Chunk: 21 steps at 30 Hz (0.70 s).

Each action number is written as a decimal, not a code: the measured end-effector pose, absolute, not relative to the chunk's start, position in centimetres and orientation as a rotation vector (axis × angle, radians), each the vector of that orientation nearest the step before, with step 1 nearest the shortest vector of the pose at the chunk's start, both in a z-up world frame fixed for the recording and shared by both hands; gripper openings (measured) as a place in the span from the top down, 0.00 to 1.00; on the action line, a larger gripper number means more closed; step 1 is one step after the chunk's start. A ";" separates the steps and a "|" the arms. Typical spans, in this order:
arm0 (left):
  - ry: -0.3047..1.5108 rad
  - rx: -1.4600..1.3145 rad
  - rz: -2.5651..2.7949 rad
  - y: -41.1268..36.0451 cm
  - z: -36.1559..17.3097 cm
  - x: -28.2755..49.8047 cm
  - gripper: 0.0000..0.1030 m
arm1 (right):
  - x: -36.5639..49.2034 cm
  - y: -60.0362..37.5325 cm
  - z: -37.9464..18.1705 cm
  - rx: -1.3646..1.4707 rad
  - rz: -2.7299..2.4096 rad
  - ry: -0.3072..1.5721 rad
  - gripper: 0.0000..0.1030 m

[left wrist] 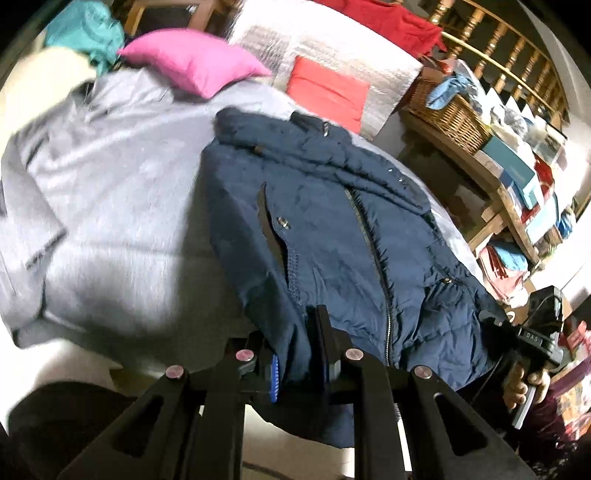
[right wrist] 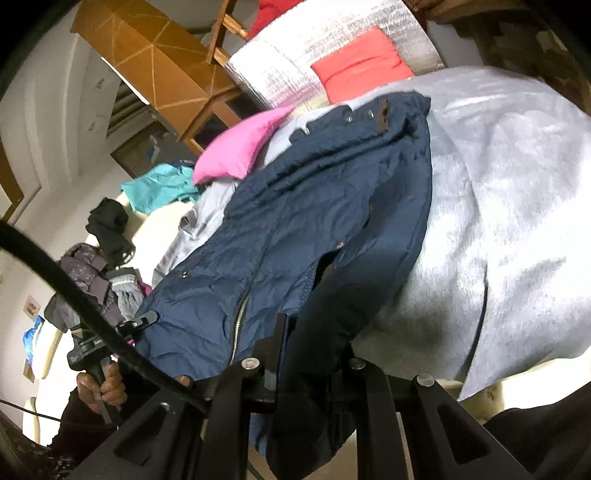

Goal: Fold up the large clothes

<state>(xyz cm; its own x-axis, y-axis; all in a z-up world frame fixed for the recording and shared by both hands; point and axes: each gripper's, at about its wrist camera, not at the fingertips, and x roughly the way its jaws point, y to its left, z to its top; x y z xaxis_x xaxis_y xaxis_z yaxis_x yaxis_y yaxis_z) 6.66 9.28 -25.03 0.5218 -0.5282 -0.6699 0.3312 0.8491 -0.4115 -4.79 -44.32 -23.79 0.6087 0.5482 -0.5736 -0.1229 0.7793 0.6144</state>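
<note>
A navy quilted jacket lies front-up, zipped, on a grey blanket over a bed. My left gripper is shut on the jacket's hem at its near left corner. My right gripper is shut on the hem at the other near corner of the jacket. The right gripper also shows at the jacket's right edge in the left wrist view. The left gripper also shows in the right wrist view, at the jacket's left edge. The hem hangs over the bed's near edge.
A pink pillow, a red cushion and teal cloth lie at the far end of the bed. A wicker basket sits on a cluttered wooden shelf to the right. Dark clothes are piled on the left.
</note>
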 end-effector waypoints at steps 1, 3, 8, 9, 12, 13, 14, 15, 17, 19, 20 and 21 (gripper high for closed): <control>0.893 -0.259 -0.519 9.4 -25.4 6.8 0.84 | -4.6 -44.2 -24.2 0.566 0.411 0.856 0.85; 0.892 -0.264 -0.526 9.3 -25.5 7.0 0.84 | -4.1 -44.1 -25.0 0.590 0.413 0.894 0.83; 0.880 -0.274 -0.545 9.1 -25.6 6.9 0.84 | -2.9 -44.6 -27.3 0.741 0.427 0.967 0.79; 0.879 -0.280 -0.548 9.1 -25.6 7.0 0.84 | -2.8 -44.7 -27.6 0.757 0.430 0.970 0.79; 0.877 -0.291 -0.556 9.4 -25.9 6.8 0.84 | -2.6 -44.2 -28.1 0.755 0.432 0.990 0.79; 0.878 -0.291 -0.556 9.5 -25.9 6.8 0.84 | -2.7 -44.1 -28.2 0.749 0.429 0.991 0.79; 0.878 -0.291 -0.556 9.6 -25.9 6.8 0.84 | -2.8 -44.0 -28.0 0.729 0.418 0.985 0.83; 0.877 -0.292 -0.557 9.6 -25.9 6.7 0.84 | -3.0 -43.8 -27.7 0.701 0.410 0.968 0.84; 0.872 -0.299 -0.560 9.8 -25.9 6.7 0.84 | -3.5 -43.6 -26.3 0.663 0.413 0.906 0.85; 0.865 -0.310 -0.565 10.0 -25.7 6.8 0.84 | -3.8 -43.7 -25.1 0.648 0.418 0.850 0.86; 0.864 -0.313 -0.566 10.1 -25.6 6.9 0.84 | -3.8 -43.8 -24.6 0.646 0.417 0.829 0.86; 0.863 -0.311 -0.566 10.0 -25.4 7.0 0.84 | -3.9 -44.0 -24.2 0.647 0.414 0.807 0.86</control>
<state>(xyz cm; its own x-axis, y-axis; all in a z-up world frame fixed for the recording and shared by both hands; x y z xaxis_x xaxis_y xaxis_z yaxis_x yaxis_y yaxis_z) 6.98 10.03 -25.42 0.5170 -0.5847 -0.6252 0.3410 0.8106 -0.4760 -3.85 -44.01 -24.20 0.6294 0.5686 -0.5296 -0.0983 0.7343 0.6716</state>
